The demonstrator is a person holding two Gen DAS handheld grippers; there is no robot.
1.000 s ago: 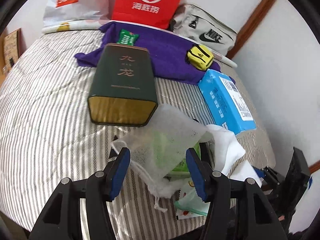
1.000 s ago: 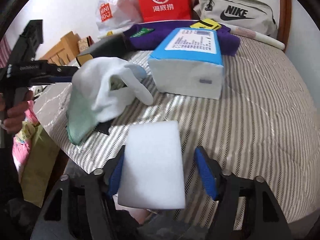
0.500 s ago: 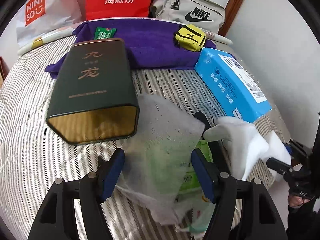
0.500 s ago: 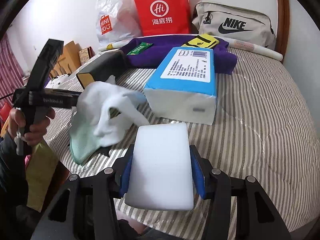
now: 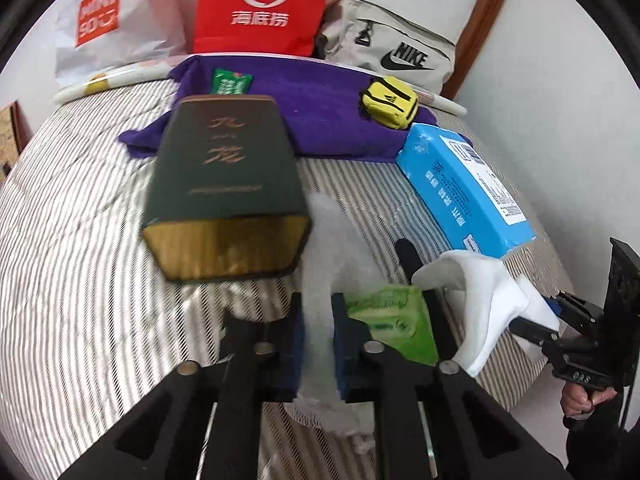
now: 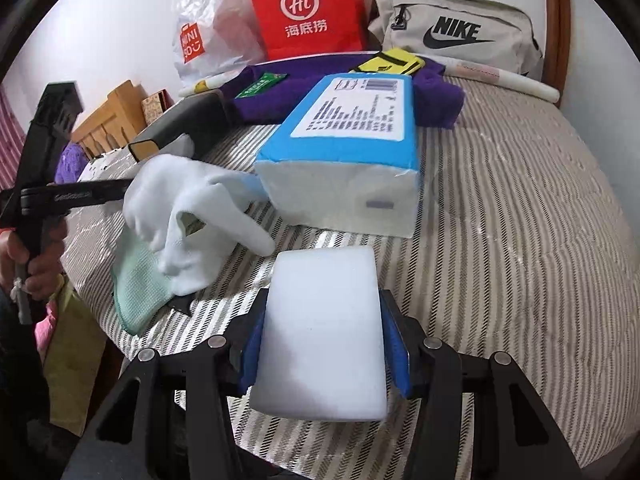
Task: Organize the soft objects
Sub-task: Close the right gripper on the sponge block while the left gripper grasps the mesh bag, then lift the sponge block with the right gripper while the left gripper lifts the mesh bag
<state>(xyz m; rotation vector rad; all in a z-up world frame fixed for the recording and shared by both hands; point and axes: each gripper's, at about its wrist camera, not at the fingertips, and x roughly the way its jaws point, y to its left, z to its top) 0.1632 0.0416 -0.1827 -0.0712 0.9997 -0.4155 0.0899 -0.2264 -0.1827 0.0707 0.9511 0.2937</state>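
Early in the sort, our left gripper [image 5: 317, 344] pinches the white mesh bag [image 5: 326, 248] and our right gripper [image 6: 323, 354] clamps a white sponge [image 6: 322, 328] above the striped bed [image 6: 520, 220], while the white sock [image 6: 188, 216] and green cloth [image 6: 136, 288] lie unsorted.

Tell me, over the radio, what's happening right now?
Left gripper shut on mesh bag. Right gripper shut on white sponge. White sock and tissue pack lie ahead.

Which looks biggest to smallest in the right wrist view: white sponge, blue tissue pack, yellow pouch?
1. Blue tissue pack and white sponge: alike in apparent size; the sponge sits nearest the camera in the right gripper, so unsure.
2. Yellow pouch, smallest.
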